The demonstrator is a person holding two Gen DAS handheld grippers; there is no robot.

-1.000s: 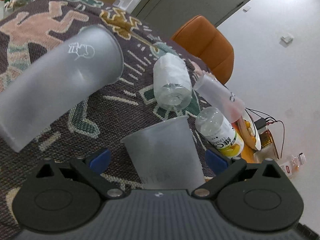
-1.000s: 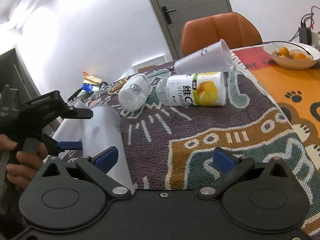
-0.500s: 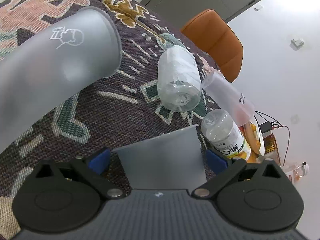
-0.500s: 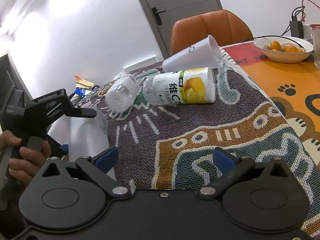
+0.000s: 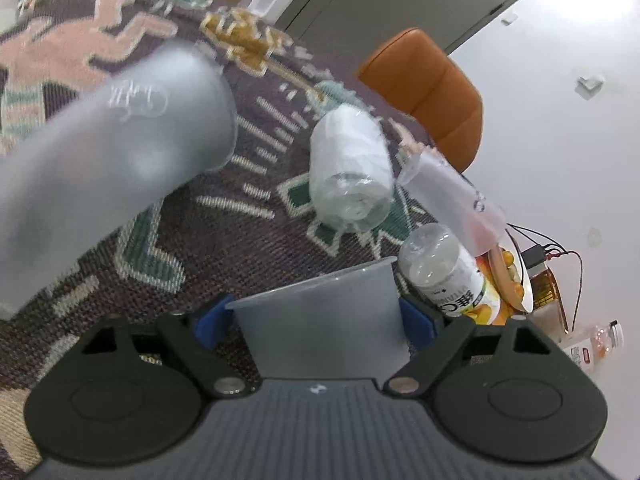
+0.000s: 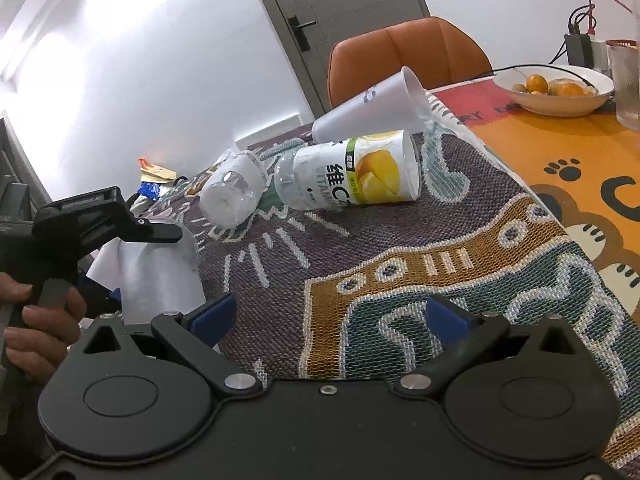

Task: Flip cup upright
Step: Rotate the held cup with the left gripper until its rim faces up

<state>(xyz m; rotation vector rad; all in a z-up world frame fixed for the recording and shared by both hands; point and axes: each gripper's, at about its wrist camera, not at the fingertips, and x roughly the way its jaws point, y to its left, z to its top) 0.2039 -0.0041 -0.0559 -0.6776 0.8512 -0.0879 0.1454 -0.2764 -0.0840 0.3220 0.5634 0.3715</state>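
Observation:
My left gripper [image 5: 316, 320] is shut on a frosted plastic cup [image 5: 324, 320], its blue pads pressing both sides, rim pointing away from me. In the right wrist view the same cup [image 6: 160, 276] sits in the left gripper [image 6: 132, 264] at the left, above the patterned cloth. A second frosted cup [image 5: 112, 168] with a white logo lies on its side at the left. A third cup [image 6: 372, 106] lies on its side at the far end. My right gripper [image 6: 332, 316] is open and empty over the cloth.
A vitamin drink bottle [image 6: 352, 172] and a clear bottle [image 6: 232, 196] lie on the woven cloth [image 6: 420, 248]. A bowl of oranges [image 6: 554, 90] and a glass [image 6: 626, 84] stand at the right on the orange mat. An orange chair [image 6: 404, 52] stands behind.
The left gripper has tilted and shifted with the cup in it; the view is blurred by motion. The right gripper has moved slightly closer to the bottles.

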